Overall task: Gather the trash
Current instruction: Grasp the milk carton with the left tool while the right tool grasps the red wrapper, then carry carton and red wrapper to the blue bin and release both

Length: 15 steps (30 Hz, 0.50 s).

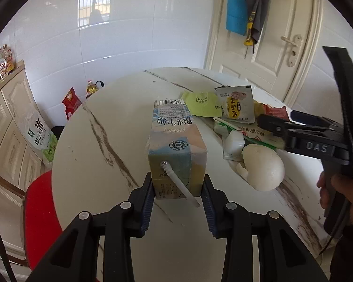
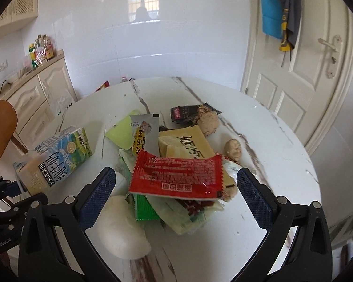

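A milk carton point(image 1: 176, 145) with a white straw point(image 1: 181, 183) lies on its side on the round marble table point(image 1: 101, 176). My left gripper point(image 1: 177, 202) is shut on its near end, a blue pad pressed against each side. The carton point(image 2: 56, 157) also appears at the left of the right wrist view. To its right lies a pile of trash: a red wrapper point(image 2: 178, 176), a tan packet point(image 2: 188, 145), a light green wrapper point(image 2: 122, 131) and a white dough-like lump point(image 2: 122, 230). My right gripper point(image 2: 175, 176) hangs open just above the pile, its pads wide on either side of the red wrapper.
A dark wrapper point(image 2: 188, 112) and two brownish lumps point(image 2: 208, 122) lie behind the pile. A red stool point(image 1: 42, 216) and a cream cabinet point(image 1: 7, 122) stand left of the table, with a rice bag point(image 1: 40, 138) on the floor. A white door point(image 2: 306, 70) is at the right.
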Available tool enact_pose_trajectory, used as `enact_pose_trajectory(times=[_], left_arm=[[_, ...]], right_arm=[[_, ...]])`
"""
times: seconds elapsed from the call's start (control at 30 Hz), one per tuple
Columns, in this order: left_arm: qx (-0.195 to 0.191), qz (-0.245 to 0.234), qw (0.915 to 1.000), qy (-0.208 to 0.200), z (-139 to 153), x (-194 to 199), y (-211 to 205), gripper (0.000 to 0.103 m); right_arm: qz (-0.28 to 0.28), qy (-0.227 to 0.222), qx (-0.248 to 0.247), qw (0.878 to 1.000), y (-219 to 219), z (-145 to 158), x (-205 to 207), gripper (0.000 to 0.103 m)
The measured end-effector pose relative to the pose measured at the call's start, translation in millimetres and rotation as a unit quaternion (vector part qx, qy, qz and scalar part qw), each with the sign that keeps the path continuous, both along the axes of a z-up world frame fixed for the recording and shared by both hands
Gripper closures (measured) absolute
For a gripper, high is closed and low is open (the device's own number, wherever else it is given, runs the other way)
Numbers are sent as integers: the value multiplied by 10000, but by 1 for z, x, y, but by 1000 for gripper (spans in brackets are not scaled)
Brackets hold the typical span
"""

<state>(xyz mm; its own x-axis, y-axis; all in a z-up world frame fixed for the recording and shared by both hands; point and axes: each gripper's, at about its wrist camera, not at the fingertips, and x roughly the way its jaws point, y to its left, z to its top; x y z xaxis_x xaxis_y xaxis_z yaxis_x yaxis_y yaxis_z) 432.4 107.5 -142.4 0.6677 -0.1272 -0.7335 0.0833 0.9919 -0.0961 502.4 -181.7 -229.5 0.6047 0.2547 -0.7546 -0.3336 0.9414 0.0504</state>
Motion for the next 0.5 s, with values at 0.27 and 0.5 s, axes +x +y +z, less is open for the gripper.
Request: enact_pose_trajectory(times=[0.27, 0.5], left_arm=[[-31, -72, 10000, 24, 1, 6, -3, 68], [-204, -222, 9995, -120, 10, -2, -10, 69]], right_arm=[[-130, 6, 111, 9999, -13, -10, 13, 27], [-149, 52, 539, 9984, -38, -5, 2, 40]])
